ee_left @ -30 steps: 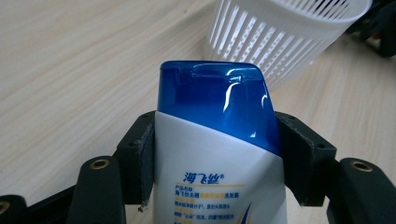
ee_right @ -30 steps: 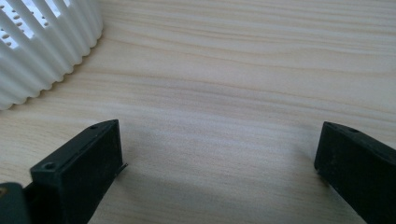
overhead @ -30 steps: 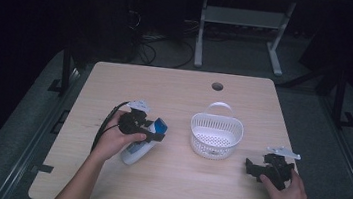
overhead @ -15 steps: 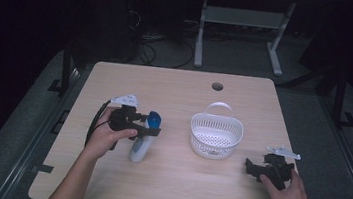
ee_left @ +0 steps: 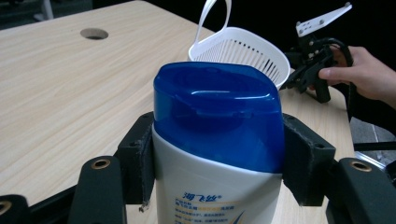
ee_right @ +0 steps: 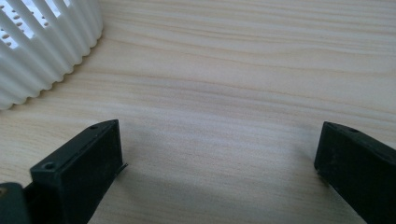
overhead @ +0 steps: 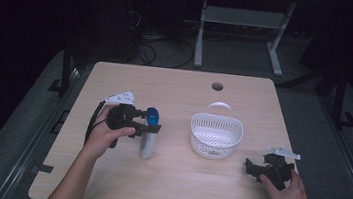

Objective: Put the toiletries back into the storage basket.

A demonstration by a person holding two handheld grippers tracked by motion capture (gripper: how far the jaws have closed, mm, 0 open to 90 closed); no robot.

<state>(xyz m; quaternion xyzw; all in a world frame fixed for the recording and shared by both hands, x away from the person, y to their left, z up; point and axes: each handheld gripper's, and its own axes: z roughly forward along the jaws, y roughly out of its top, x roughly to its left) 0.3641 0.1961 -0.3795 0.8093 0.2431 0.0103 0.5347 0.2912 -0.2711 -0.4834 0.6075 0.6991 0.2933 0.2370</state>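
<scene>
Light is falling from above onto the counter (overhead: 175,180), leaving the floor and the room behind it sinking into near black in the high view. That view is looking soft and a little grainy, with small parts hard to make out. In the left gripper view the blue cap (ee_left: 219,112) is catching pale, diffuse glare along its top, and the basket (ee_left: 243,51) behind is staying fairly sharp. In the right gripper view soft shadows are spreading on the wood beneath the black jaws, and the wood grain is blurring slightly toward the near edge.
</scene>
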